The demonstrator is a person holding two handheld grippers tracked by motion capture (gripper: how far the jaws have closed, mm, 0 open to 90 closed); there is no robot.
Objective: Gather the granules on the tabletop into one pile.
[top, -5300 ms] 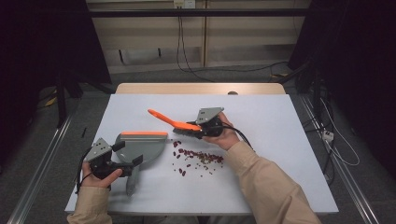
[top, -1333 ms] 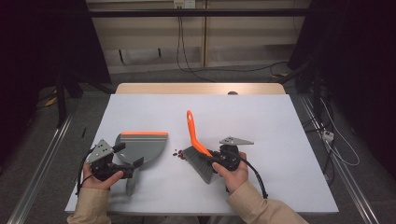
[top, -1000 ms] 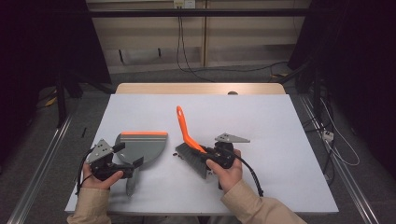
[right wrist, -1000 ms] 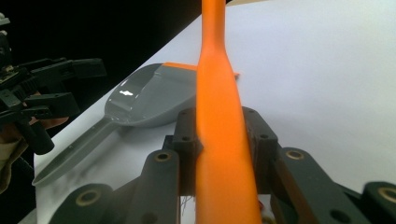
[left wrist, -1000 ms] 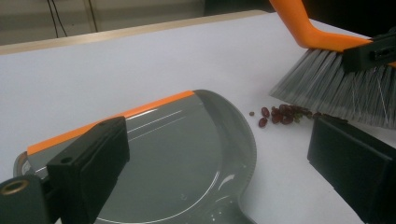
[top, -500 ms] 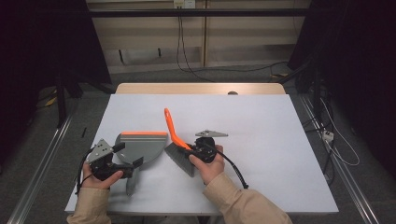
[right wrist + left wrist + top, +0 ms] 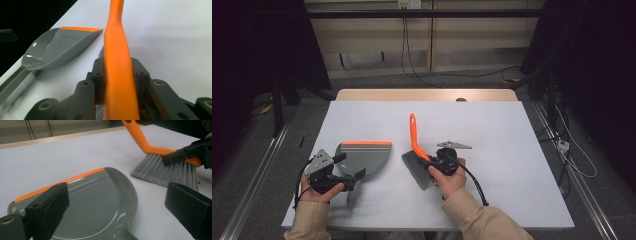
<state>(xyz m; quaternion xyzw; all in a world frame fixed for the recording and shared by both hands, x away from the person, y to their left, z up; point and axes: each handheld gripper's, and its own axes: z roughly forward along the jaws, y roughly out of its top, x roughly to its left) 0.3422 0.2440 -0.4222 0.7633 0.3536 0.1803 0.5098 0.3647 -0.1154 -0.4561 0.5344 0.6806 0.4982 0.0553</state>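
Note:
A grey dustpan (image 7: 364, 155) with an orange lip lies flat at the table's left front, its handle toward the near edge. My left gripper (image 7: 350, 166) rests at the pan's neck. In the left gripper view its black jaws (image 7: 117, 195) stand wide apart over the dustpan (image 7: 95, 202), pressing on nothing. My right gripper (image 7: 432, 167) is shut on an orange-handled brush (image 7: 413, 135) just right of the pan, grey bristles (image 7: 417, 170) on the table. The right gripper view has both jaws (image 7: 117, 65) clamped on the orange handle (image 7: 117, 45), the dustpan (image 7: 55, 50) to its left.
The white table top (image 7: 512, 150) stretches bare to the right and behind the brush. A wooden strip (image 7: 427, 95) bounds the far side. Metal floor rails (image 7: 257, 170) run along both sides, and cables (image 7: 572, 160) lie on the floor at right.
The right gripper swept the brush left toward the dustpan, then drew it back a little to the right. Crumbs seen mid-table several seconds ago no longer show. The left gripper stayed put.

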